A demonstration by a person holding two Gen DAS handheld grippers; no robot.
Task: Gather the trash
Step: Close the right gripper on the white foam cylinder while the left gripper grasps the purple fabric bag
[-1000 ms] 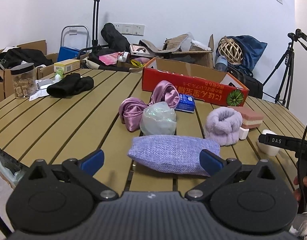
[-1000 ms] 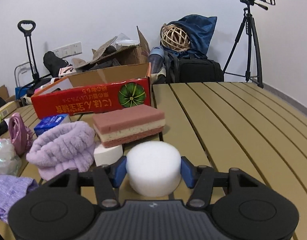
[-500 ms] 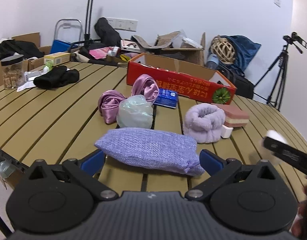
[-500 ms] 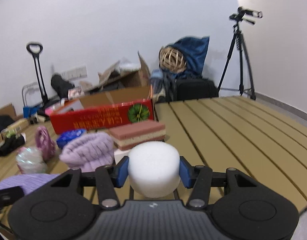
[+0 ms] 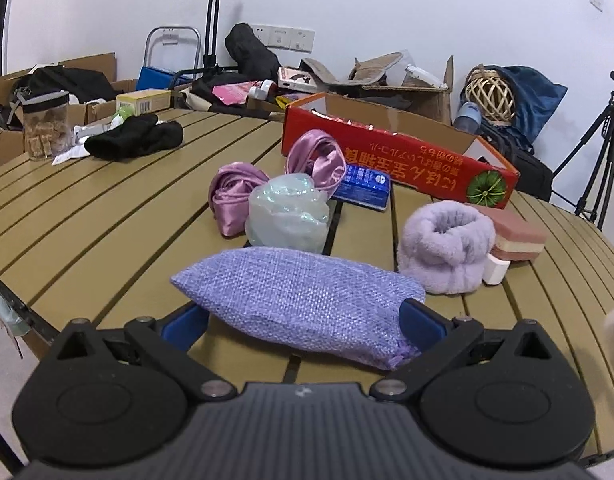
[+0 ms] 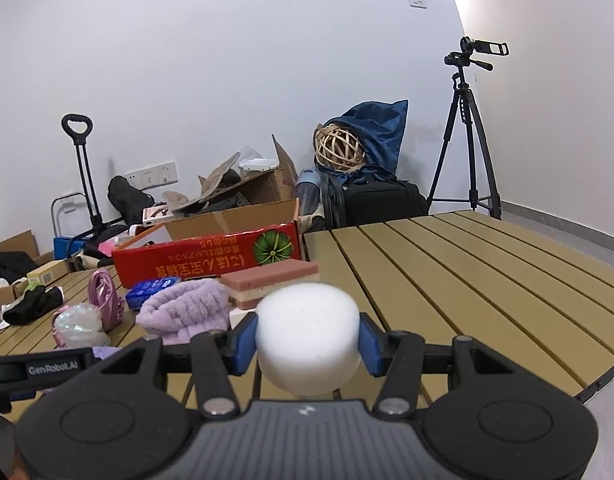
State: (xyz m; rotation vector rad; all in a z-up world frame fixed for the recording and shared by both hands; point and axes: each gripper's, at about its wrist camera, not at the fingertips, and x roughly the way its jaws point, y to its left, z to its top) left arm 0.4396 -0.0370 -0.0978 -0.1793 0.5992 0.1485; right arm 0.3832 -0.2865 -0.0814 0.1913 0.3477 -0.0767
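White foam puck (image 6: pixel 307 336) clamped, right gripper (image 6: pixel 307 344) | left gripper (image 5: pixel 303 322) apart astride purple pouch (image 5: pixel 299 300)

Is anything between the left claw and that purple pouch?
Nothing visible is. The purple pouch already lies between the left claw's blue fingers on the table; the plastic wad sits behind it, out of the way.

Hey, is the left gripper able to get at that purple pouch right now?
Probably yes. The pouch lies on the table between the left gripper's open fingers, nothing in front of it.
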